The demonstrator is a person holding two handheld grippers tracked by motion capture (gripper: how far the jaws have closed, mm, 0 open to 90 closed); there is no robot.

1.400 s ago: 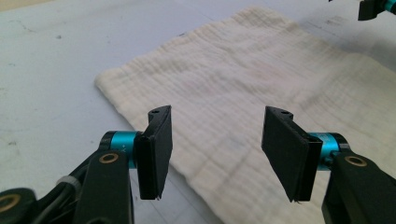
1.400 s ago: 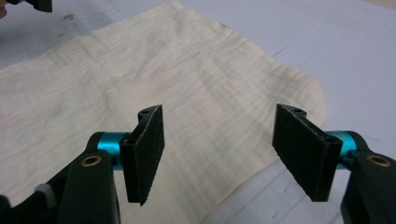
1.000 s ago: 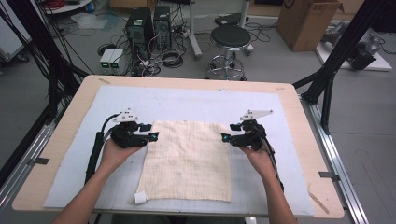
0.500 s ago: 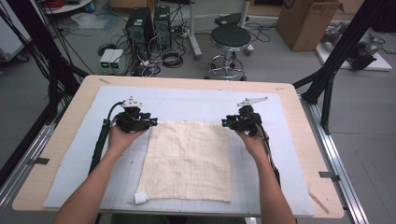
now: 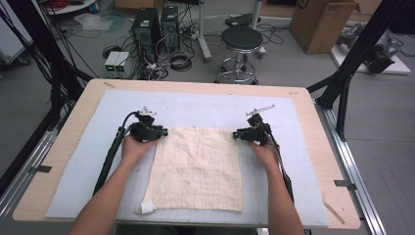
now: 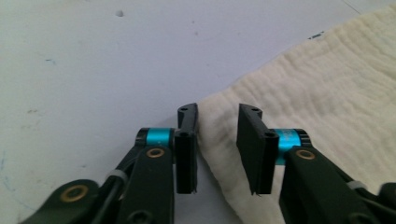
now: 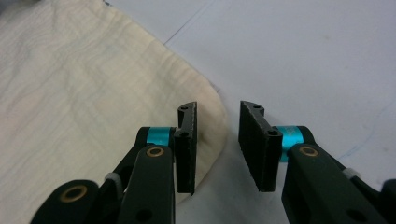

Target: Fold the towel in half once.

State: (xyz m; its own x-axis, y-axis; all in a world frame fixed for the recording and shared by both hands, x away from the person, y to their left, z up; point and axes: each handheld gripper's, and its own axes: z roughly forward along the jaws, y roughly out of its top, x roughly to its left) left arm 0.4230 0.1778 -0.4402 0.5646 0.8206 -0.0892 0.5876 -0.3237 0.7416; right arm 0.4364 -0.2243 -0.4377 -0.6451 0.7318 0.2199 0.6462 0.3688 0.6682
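Observation:
A cream square cloth (image 5: 195,166) lies flat on the pale mat (image 5: 205,105). My left gripper (image 5: 164,131) is at the cloth's far left corner and my right gripper (image 5: 236,133) at its far right corner. In the left gripper view the jaws (image 6: 217,116) straddle the cloth corner (image 6: 327,93), with a gap still showing between the pads. In the right gripper view the jaws (image 7: 217,114) straddle the rounded corner of the cloth (image 7: 93,93) the same way. Both pairs of jaws have just been closing, with cloth between them but not pinched.
A small white tag (image 5: 147,207) sticks out at the cloth's near left corner. The mat lies on a wooden table (image 5: 313,127). Behind the table stand a stool (image 5: 240,39), computer cases and cables on the floor.
Both hands moved away from the person along the cloth's sides to its far corners and sank toward the mat. Both pairs of jaws look narrower.

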